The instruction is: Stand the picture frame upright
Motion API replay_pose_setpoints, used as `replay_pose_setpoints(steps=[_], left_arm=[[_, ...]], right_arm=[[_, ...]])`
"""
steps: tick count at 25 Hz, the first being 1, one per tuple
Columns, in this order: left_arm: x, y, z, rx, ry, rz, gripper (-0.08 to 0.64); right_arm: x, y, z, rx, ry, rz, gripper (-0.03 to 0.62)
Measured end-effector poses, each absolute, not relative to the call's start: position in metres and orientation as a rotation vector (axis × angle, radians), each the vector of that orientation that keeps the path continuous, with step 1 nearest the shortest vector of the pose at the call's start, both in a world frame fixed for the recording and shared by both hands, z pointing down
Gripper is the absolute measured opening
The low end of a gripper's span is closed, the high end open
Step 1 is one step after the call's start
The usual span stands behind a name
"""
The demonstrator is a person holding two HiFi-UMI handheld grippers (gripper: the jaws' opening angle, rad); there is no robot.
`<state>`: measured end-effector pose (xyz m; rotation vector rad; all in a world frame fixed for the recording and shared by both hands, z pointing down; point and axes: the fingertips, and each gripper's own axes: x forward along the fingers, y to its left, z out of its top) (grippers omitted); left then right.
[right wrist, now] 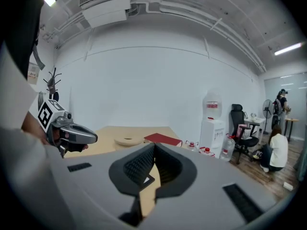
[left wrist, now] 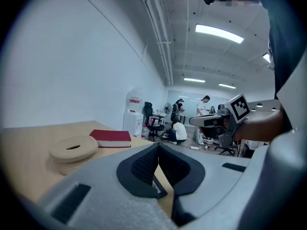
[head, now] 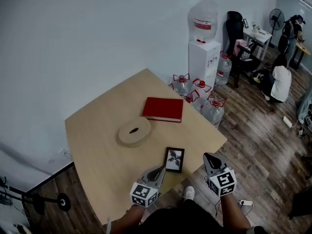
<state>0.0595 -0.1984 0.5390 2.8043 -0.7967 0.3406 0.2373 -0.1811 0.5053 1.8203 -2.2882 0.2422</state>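
Head view shows the frame point(head: 174, 160) lying flat, picture side up, on the table point(head: 97, 145), close to its near edge. The task has hardly begun. This looks like the approach, with neither gripper touching the frame.

The left gripper point(head: 160, 169) hangs over the table just beside the frame's left long side, its tips pointing at the lower part of that side. In the left gripper view its jaws meet at the tips with nothing between them, and a dark corner of the frame shows just below and beyond them. The right gripper point(head: 207, 156) is off the table edge, to the right of the frame and apart from it. Its jaws are likewise pressed together and empty.

Next, I judge, one gripper must part its jaws and take an edge of the frame, probably the far short side, then tilt it up onto its bottom edge. Whether there is a back stand cannot be seen. The other gripper could brace the near edge, since the frame could easily slide off so close to the table's edge.
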Motion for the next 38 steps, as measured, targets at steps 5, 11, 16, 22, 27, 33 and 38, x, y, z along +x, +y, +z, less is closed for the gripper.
replay_pose_setpoints(steps=[5, 11, 16, 22, 27, 33, 38], left_arm=[[0.078, -0.230, 0.538, 2.754, -0.883, 0.344, -0.005], [0.087, -0.236, 0.549, 2.686, -0.991, 0.392, -0.005], [0.078, -0.242, 0.569, 2.634, -1.028, 0.449, -0.005], [0.063, -0.237, 0.584, 2.648, -0.997, 0.552, -0.005], [0.033, -0.247, 0.597, 2.615, -1.028, 0.580, -0.005], [0.011, -0.251, 0.602, 2.565, -1.065, 0.553, -0.005], [-0.006, -0.252, 0.607, 2.543, -1.079, 0.559, -0.005]], right_arm=[[0.260, -0.215, 0.515, 1.730, -2.353, 0.297, 0.009], [0.277, -0.235, 0.541, 1.605, -2.356, 0.350, 0.009], [0.264, -0.258, 0.570, 1.521, -2.362, 0.389, 0.009], [0.230, -0.267, 0.613, 1.442, -2.363, 0.574, 0.009], [0.205, -0.268, 0.663, 1.449, -2.277, 0.868, 0.014], [0.189, -0.261, 0.713, 1.420, -2.111, 1.081, 0.138], [0.179, -0.260, 0.740, 1.425, -2.002, 1.258, 0.166]])
